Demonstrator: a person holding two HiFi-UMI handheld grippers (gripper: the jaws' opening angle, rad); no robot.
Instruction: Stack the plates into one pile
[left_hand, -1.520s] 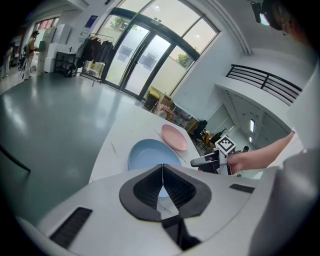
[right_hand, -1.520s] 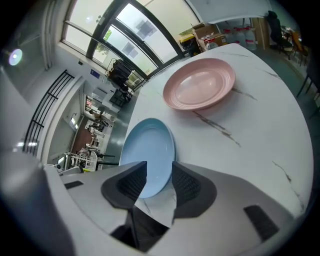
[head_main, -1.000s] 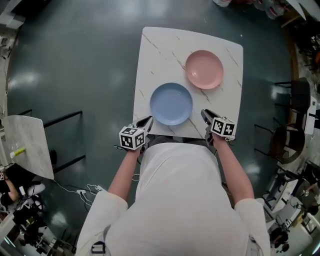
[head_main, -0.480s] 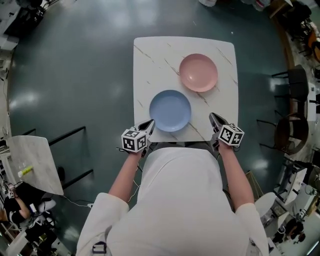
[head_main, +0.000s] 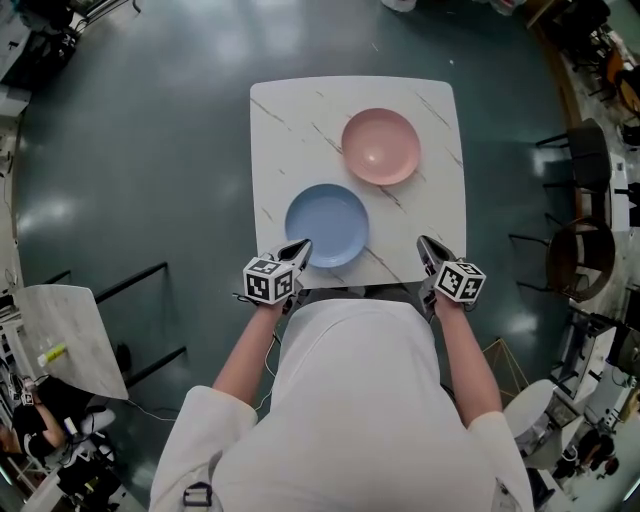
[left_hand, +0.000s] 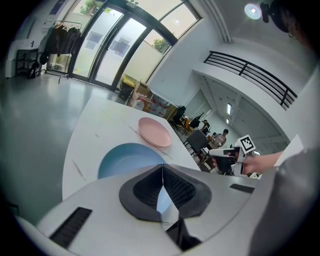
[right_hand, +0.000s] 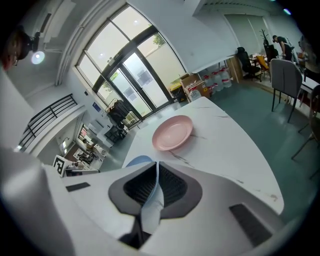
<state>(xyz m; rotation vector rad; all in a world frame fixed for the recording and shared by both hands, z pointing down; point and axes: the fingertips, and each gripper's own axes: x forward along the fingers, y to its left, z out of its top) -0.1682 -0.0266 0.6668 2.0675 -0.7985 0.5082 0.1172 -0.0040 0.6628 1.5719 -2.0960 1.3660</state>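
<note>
Two plates lie on the worktop (head_main: 290, 120), well apart and not yet stacked. The blue plate (head_main: 327, 225) is near you; the pink plate (head_main: 381, 146) is farther back and to the right. Your left gripper (head_main: 301, 246) sits at the blue plate's near-left rim, jaws closed with nothing between them. Your right gripper (head_main: 426, 244) hangs over the worktop's near edge, off to the blue plate's right, jaws also closed and empty.

The step in hand looks like the approach to the blue plate.
- Open your left jaws before you reach the rim.
- Slide one jaw under the lip and clamp squarely.
- Lift level, clear the pink plate's rim, then set down centred.
- Keep the right gripper out of the path.

Against a second ago:
- Your right jaws stood apart then; now they are together.
- The right gripper is farther from the blue plate, and the left is closer to its rim.
- The plates lie as before.
</note>
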